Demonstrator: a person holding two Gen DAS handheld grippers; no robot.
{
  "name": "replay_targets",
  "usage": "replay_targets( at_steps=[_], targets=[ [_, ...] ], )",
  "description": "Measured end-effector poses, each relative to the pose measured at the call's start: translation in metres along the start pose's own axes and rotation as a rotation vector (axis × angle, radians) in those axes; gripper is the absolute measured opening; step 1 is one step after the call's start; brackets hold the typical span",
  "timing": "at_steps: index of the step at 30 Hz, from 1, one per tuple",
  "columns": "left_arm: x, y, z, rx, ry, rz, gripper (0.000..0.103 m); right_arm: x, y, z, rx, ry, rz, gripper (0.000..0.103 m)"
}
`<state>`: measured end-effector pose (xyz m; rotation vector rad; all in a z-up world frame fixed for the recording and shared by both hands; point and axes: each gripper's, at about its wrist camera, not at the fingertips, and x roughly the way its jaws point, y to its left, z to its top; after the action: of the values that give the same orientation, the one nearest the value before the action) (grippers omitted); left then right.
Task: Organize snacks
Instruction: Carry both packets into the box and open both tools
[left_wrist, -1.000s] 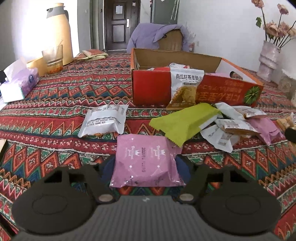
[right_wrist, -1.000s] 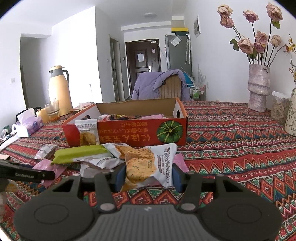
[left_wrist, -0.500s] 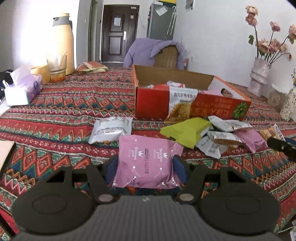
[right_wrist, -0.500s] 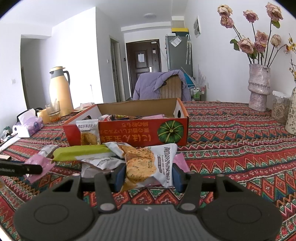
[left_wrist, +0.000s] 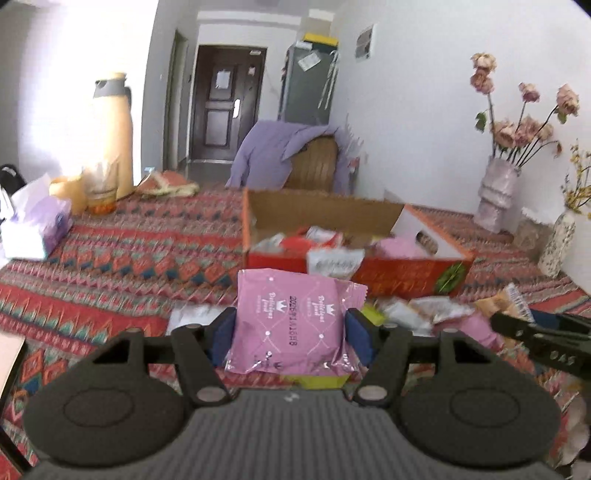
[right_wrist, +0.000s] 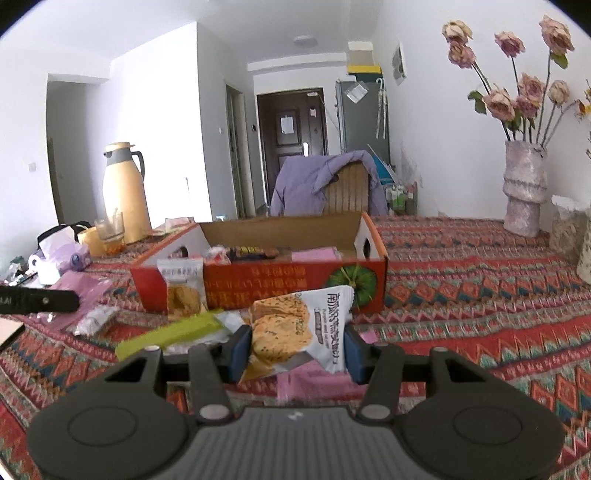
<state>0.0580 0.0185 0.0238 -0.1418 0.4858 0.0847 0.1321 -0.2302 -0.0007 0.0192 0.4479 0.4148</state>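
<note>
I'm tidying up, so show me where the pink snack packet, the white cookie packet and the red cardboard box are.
pink snack packet (left_wrist: 295, 325), left wrist view, middle of its printed face.
white cookie packet (right_wrist: 299, 328), right wrist view, on the pictured cookie.
red cardboard box (right_wrist: 258, 286), right wrist view, its red front wall.

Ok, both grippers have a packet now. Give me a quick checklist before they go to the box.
1. Left gripper shut on pink packet, jaws just closed further: ok.
2. Right gripper shut on biscuit packet: ok.
3. Pink packet clear of the cloth: ok, it hangs above the loose packets.
4. Biscuit packet clear of the table: cannot tell.
5. Box open on top: ok.
6. Room in the box: ok, it looks only partly filled.
7. Grippers apart: ok, though the right one is close at the left view's right edge.
</note>
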Motion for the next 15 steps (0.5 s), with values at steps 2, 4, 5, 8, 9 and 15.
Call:
replay_targets(
  at_steps=[2,4,5,8,9,15],
  targets=[
    [0.004,-0.008,0.009,0.012,-0.028,-0.014,0.064,0.005,0.002,0.009,-0.007,-0.017,0.005,0.051],
    [0.012,-0.015,0.019,0.012,-0.046,-0.013,0.064,0.012,0.002,0.020,-0.004,-0.032,0.012,0.051],
    [0.017,-0.017,0.024,0.006,-0.048,-0.019,0.064,0.015,0.002,0.025,0.000,-0.036,0.014,0.051],
    [0.031,-0.024,0.038,0.001,-0.061,-0.022,0.064,0.029,0.001,0.042,0.011,-0.049,0.024,0.051],
    [0.036,-0.027,0.043,0.005,-0.068,-0.019,0.064,0.034,0.001,0.048,0.014,-0.052,0.023,0.051],
    [0.079,-0.039,0.070,0.016,-0.053,-0.019,0.064,0.075,-0.004,0.077,0.027,-0.038,0.021,0.051]
  ],
)
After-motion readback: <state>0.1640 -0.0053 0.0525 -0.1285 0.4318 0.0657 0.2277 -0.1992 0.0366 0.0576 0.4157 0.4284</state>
